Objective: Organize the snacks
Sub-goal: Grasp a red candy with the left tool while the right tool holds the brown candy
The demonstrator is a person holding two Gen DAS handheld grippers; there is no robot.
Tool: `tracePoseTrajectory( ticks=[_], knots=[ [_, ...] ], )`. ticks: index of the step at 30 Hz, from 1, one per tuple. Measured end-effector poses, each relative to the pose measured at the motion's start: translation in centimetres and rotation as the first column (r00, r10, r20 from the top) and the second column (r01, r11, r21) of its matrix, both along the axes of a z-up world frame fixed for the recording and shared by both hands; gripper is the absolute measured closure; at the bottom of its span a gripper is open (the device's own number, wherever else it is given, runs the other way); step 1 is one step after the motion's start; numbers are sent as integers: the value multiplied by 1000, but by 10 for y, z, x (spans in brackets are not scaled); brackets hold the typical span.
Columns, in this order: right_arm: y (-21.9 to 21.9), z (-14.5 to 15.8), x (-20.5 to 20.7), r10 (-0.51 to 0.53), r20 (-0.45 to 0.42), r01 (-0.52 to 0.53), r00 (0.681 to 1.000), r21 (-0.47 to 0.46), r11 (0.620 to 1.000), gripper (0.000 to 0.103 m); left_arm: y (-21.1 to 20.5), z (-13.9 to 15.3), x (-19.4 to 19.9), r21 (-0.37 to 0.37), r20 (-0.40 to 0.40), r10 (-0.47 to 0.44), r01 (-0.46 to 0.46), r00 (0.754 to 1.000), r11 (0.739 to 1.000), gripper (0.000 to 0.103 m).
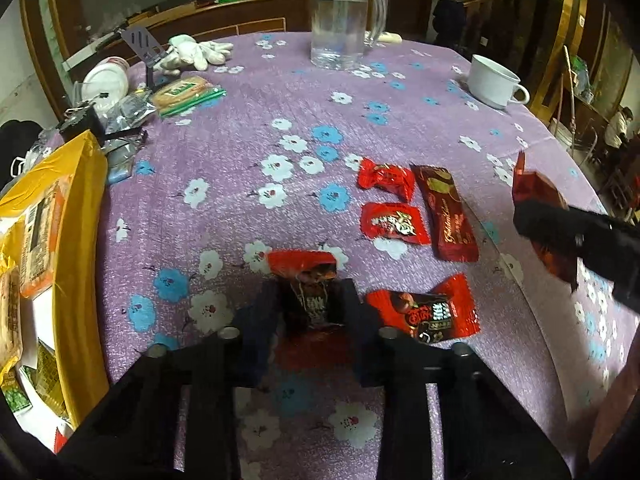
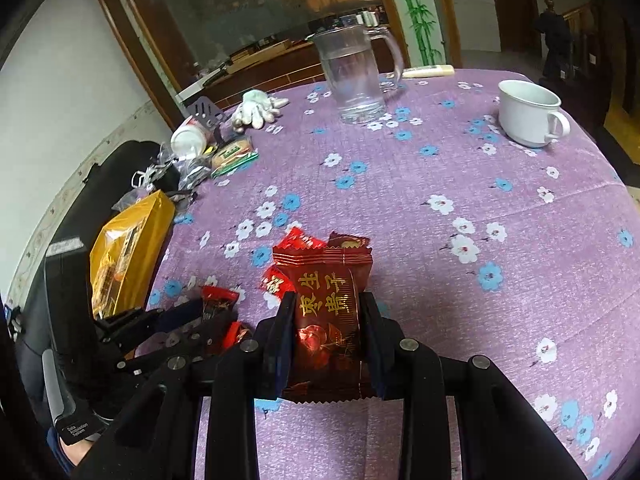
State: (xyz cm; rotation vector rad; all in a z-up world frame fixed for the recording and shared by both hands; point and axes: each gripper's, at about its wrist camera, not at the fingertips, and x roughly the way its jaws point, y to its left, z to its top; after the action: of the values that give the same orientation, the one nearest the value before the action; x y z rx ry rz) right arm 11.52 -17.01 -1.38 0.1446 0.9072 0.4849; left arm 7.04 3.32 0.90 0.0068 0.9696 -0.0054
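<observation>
The left claw [image 1: 310,304] is clamping a red-and-black snack packet [image 1: 308,280] between its two fingers, the packet's red top sticking out ahead of the fingertips above the purple flowered bench [image 1: 240,92]. Just to the right of this claw a similar red-and-black packet [image 1: 426,316] is lying flat on the cloth. Ahead and to its right three more are lying close together: a red candy [image 1: 385,179], a red packet with white lettering [image 1: 394,223] and a long dark-red bar [image 1: 447,213]. To the claw's left a yellow bag [image 1: 44,248] of snacks is sitting at the bench edge.

The right claw [image 2: 327,332] is gripping a dark-red packet with gold characters [image 2: 326,300], held upright between both fingers and raised over the bench. Directly beyond that packet the lying snacks are partly hiding behind it. Far ahead of both claws a glass pitcher [image 2: 354,76] of water is standing, with a white cup [image 2: 528,114] off to the right and white gloves [image 2: 258,107] to the left.
</observation>
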Motion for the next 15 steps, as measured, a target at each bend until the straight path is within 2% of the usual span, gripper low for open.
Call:
tracePoseTrajectory(
  ticks=[8, 15],
  knots=[
    [5, 1, -4, 10, 14, -11, 1000, 10, 1000, 71, 11, 5, -1, -78, 12, 17, -17, 1000, 997, 80],
    [10, -8, -2, 2, 5, -2, 1000, -22, 1000, 71, 13, 12, -3, -83, 48, 27, -23, 999, 996, 80]
  ],
)
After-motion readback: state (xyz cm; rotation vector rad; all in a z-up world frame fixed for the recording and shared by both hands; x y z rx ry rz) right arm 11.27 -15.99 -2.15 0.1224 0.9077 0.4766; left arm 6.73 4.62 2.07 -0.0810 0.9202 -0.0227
